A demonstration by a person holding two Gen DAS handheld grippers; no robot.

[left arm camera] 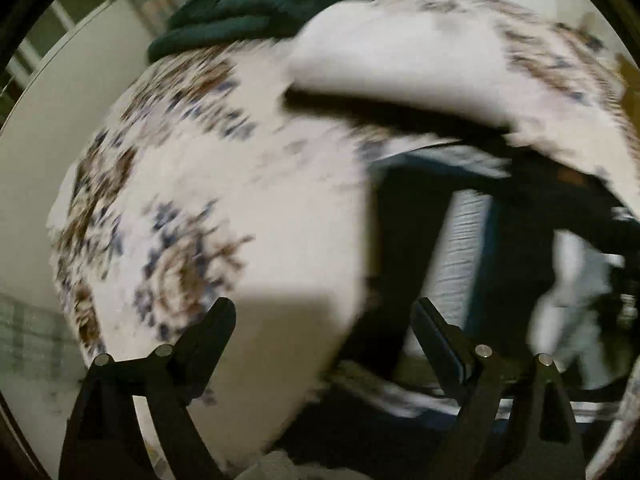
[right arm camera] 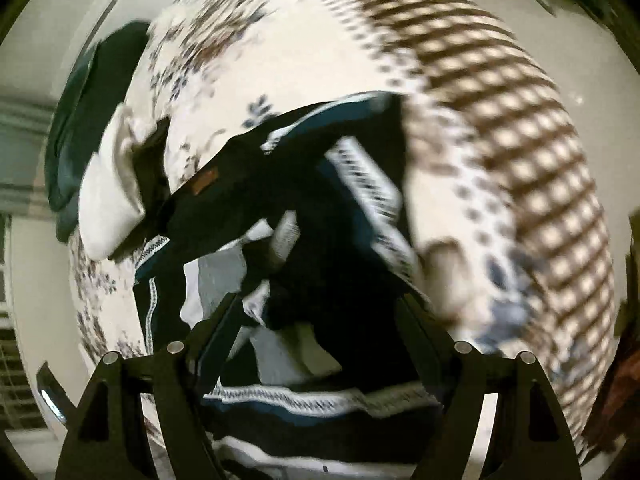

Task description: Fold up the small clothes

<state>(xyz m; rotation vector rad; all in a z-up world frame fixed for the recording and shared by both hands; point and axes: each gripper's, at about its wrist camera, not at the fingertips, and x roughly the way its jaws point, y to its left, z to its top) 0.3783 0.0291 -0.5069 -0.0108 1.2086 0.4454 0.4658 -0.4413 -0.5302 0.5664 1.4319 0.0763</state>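
Observation:
A dark navy garment with white patterned bands lies crumpled on a floral white cloth. It also shows in the left wrist view at the right. My right gripper is open, its fingers spread over the garment's near part. My left gripper is open and empty above the floral cloth, left of the garment. Both views are blurred by motion.
A folded white piece and a dark green garment lie at the far side; both also show in the right wrist view, white and green. The cloth has a brown checked border.

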